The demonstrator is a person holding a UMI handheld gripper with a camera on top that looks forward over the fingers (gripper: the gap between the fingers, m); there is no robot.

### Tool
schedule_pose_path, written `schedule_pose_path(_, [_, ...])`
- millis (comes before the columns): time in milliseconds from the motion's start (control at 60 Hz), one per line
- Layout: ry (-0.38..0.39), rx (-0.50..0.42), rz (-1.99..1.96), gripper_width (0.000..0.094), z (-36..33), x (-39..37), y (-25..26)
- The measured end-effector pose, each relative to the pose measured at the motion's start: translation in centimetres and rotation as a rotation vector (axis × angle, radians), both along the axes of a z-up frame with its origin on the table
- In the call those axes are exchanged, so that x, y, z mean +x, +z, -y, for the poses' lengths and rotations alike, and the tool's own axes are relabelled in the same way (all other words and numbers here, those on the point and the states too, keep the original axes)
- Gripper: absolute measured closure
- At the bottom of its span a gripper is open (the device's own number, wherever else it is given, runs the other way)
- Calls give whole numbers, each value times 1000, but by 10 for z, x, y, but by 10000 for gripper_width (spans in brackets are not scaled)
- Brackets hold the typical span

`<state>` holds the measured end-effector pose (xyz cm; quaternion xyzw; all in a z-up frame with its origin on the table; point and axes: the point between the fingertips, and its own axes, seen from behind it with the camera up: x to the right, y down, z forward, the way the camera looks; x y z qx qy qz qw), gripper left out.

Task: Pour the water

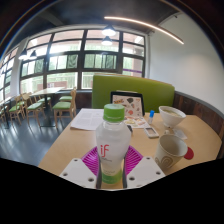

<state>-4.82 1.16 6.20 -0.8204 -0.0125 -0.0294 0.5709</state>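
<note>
A clear plastic bottle (112,148) with a white cap, a white and green label and pink letters stands upright between my gripper's (112,166) two fingers. Both magenta pads (135,160) press against its sides, and it seems raised a little above the wooden table (70,145). A cup (171,152) stands on the table just to the right of the bottle. A second pale cup (170,116) stands further back on the right.
A book or menu (128,105) and white papers (88,119) lie at the table's far side. A green bench back (132,92) stands behind the table. Chairs and tables (45,103) fill the room at the left, under large windows.
</note>
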Motion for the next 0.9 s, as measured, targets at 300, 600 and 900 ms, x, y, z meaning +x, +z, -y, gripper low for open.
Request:
schedule_pose_path(300, [-28,157,-848,652,-13,31,70])
schedule_pose_path(600, [101,173,-2029,654,-13,66,135])
schedule_pose_path(900, [10,167,-2281,652,-17,88,130])
